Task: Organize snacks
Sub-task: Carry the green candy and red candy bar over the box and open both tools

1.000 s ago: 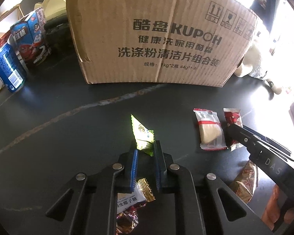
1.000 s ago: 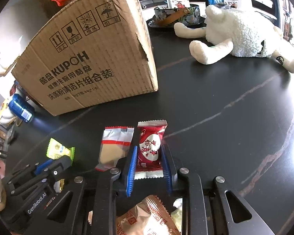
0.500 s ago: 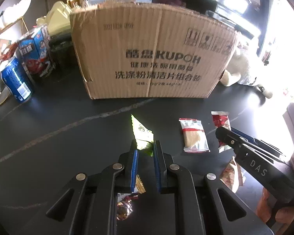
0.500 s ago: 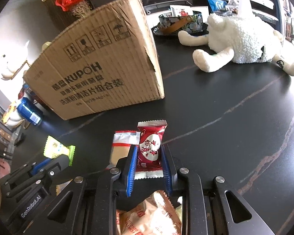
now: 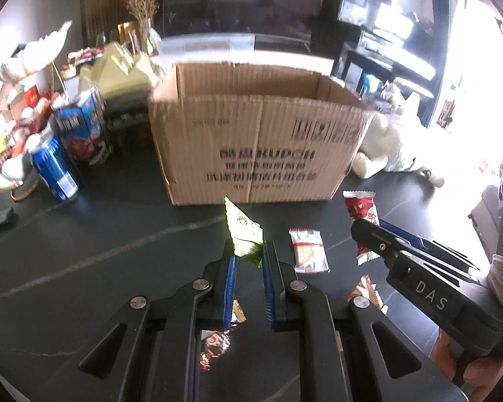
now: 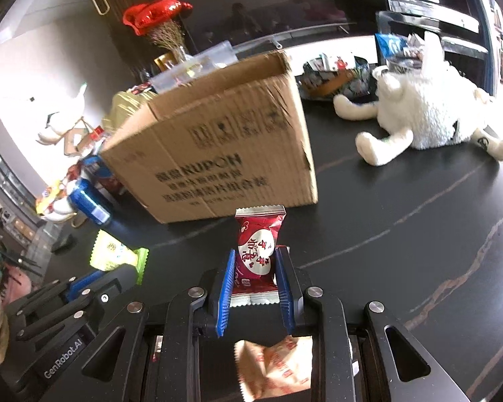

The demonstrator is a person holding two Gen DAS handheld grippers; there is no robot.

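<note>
Dark stone tabletop (image 5: 84,241) veined with pale lines fills my view, with an open brown cardboard box (image 5: 258,147) standing at its middle. My left gripper (image 5: 248,261) is clamped on a yellow-green foil snack packet (image 5: 243,231), held above the table in front of the box. My right gripper (image 6: 255,268) pinches a red snack wrapper with a white oval label (image 6: 256,248), also lifted near the box. On the table between them I see a white-and-tan wafer packet (image 5: 308,251). Beyond the box's right side lies a white plush toy (image 6: 426,114).
</note>
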